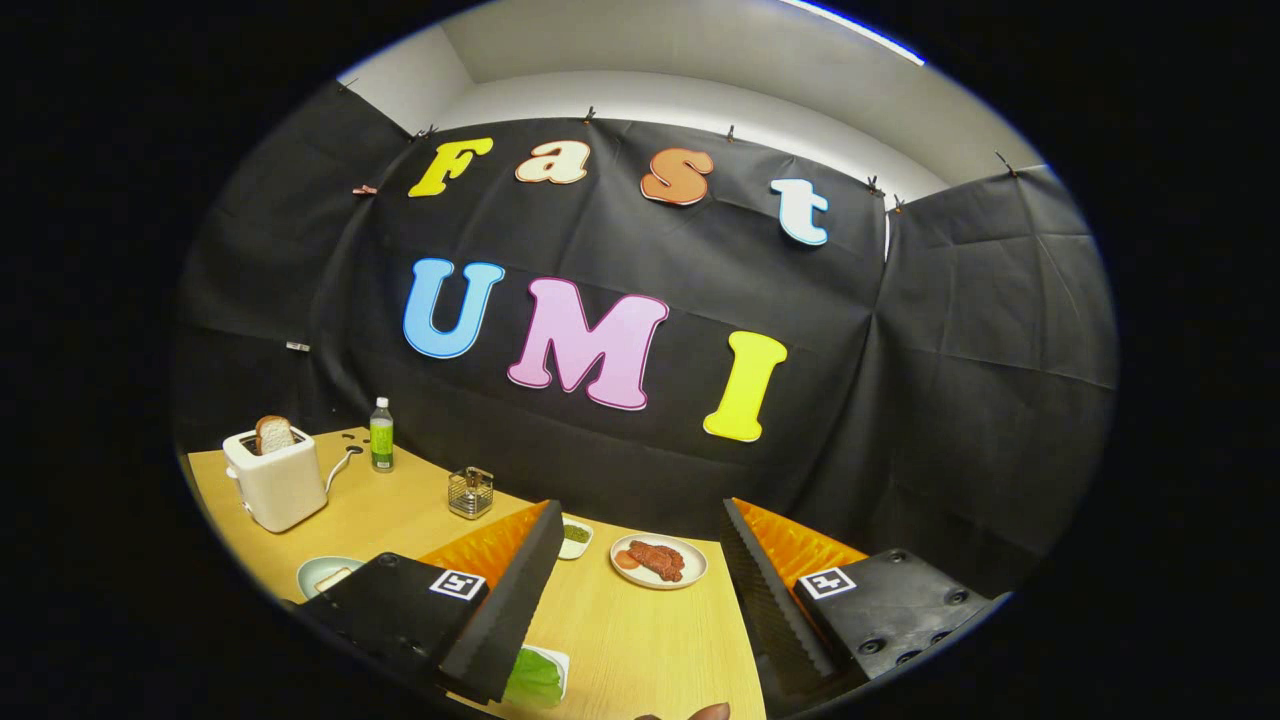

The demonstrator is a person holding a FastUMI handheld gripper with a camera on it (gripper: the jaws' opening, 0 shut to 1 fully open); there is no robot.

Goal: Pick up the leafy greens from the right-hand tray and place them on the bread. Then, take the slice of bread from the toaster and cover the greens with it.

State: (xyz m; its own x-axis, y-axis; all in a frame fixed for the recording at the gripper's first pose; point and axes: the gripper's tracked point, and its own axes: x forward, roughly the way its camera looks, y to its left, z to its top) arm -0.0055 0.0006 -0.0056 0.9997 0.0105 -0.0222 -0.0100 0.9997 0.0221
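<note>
This is a staged booth dressed as a kitchen table, not a real home: black cloth (940,380) clipped up as walls encloses a wooden table (640,640). A white toaster (275,480), a bottle (381,435) and small plates of food (658,560) supply the kitchen setting.

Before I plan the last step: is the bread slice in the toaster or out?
In: the bread slice stands upright in the white toaster's slot. The gripper is open.
</note>
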